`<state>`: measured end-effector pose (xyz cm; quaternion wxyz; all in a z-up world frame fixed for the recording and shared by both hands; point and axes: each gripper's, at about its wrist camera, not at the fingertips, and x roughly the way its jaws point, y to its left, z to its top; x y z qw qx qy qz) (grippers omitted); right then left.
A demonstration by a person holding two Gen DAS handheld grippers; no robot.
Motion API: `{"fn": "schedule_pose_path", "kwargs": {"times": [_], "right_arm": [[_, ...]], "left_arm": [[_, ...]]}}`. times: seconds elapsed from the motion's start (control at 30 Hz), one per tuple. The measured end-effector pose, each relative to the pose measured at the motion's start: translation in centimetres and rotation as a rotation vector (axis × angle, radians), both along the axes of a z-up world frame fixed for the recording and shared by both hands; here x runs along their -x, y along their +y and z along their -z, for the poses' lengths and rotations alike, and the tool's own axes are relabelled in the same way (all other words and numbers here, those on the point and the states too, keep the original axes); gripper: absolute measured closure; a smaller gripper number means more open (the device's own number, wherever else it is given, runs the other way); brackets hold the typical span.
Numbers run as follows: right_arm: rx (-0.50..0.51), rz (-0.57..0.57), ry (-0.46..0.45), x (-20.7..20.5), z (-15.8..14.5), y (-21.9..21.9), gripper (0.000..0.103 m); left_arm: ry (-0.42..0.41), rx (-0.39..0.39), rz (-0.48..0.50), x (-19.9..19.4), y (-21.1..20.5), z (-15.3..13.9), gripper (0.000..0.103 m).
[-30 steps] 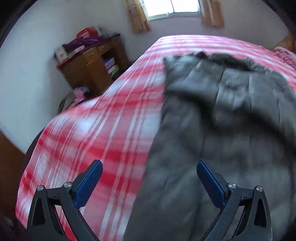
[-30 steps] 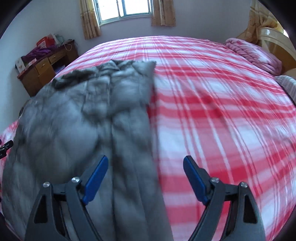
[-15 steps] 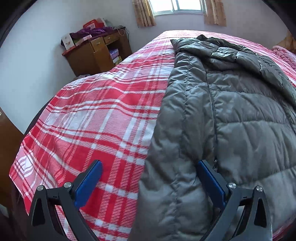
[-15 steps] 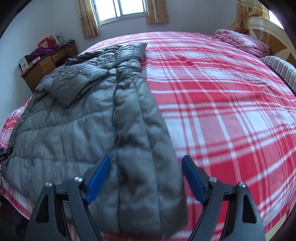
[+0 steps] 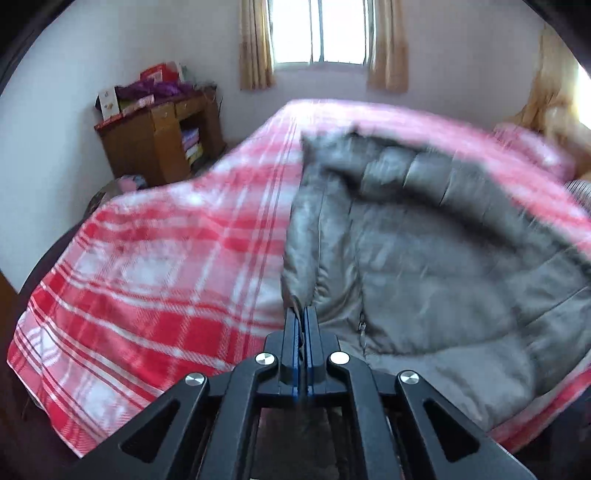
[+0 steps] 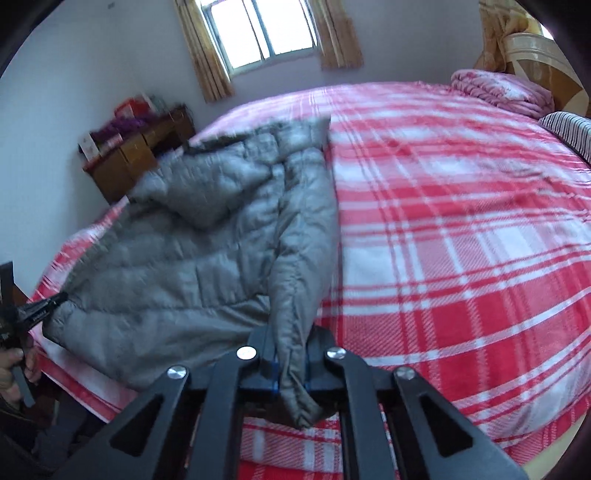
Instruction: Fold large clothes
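Observation:
A large grey quilted puffer jacket (image 5: 424, 251) lies lengthwise on a bed with a red and white plaid blanket (image 5: 159, 266). My left gripper (image 5: 303, 314) is shut on the jacket's near left hem corner. In the right wrist view the jacket (image 6: 207, 258) lies on the left part of the bed, and my right gripper (image 6: 291, 354) is shut on its near right hem corner, a fold of fabric bulging between the jaws. The left gripper (image 6: 55, 301) also shows at that view's left edge, pinching the other hem corner.
A wooden desk (image 5: 162, 140) with clutter stands by the wall at left. A window with curtains (image 5: 321, 33) is at the far wall. A pink folded quilt (image 6: 502, 92) and a striped pillow (image 6: 569, 129) lie at the bed's head. The plaid blanket (image 6: 461, 229) stretches right of the jacket.
Both grippers were open above the jacket's hem; now each has shut on a hem corner. The views have tilted up and the near hem is lifted slightly.

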<state>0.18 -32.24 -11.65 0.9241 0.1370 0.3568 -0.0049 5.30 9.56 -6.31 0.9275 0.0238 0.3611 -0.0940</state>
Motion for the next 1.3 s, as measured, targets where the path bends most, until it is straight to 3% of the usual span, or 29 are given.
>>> {"fn": "schedule_pose_path", "kwargs": {"times": [0.17, 0.27, 0.37, 0.43, 0.57, 0.7, 0.77, 0.97, 1.3], "right_arm": [[-0.02, -0.01, -0.153, 3.3, -6.5, -0.1, 0.094], [-0.032, -0.019, -0.268, 5.5, -10.9, -0.1, 0.094], [0.005, -0.012, -0.392, 6.3, -14.9, 0.2, 0.094], [0.038, 0.004, -0.442, 4.7, -16.2, 0.0, 0.094], [0.029, 0.043, -0.423, -2.6, -15.4, -1.0, 0.094], [0.03, 0.116, -0.352, -10.8, -12.4, -2.1, 0.094], [0.045, 0.152, -0.321, -13.6, -10.8, -2.9, 0.094], [0.052, 0.253, -0.199, -20.4, -6.6, -5.8, 0.094], [0.204, 0.29, -0.1, -28.8, -4.2, -4.2, 0.094]], "left_arm": [[-0.123, 0.194, 0.045, 3.4, 2.9, -8.5, 0.103], [-0.235, 0.196, 0.033, 4.7, 3.5, -12.6, 0.103], [-0.269, 0.193, 0.034, 1.4, 3.4, -13.9, 0.103], [-0.233, 0.189, 0.015, -2.8, 3.0, -13.0, 0.103], [-0.154, 0.126, -0.003, -12.4, 0.8, -9.2, 0.103], [-0.131, -0.015, -0.094, -19.3, -2.1, -5.5, 0.103], [-0.095, -0.02, -0.124, -22.5, -3.1, -4.2, 0.103], [-0.047, -0.104, -0.134, -28.5, -6.3, -1.1, 0.103], [-0.036, -0.159, -0.498, -33.4, -1.8, -2.6, 0.102]]}}
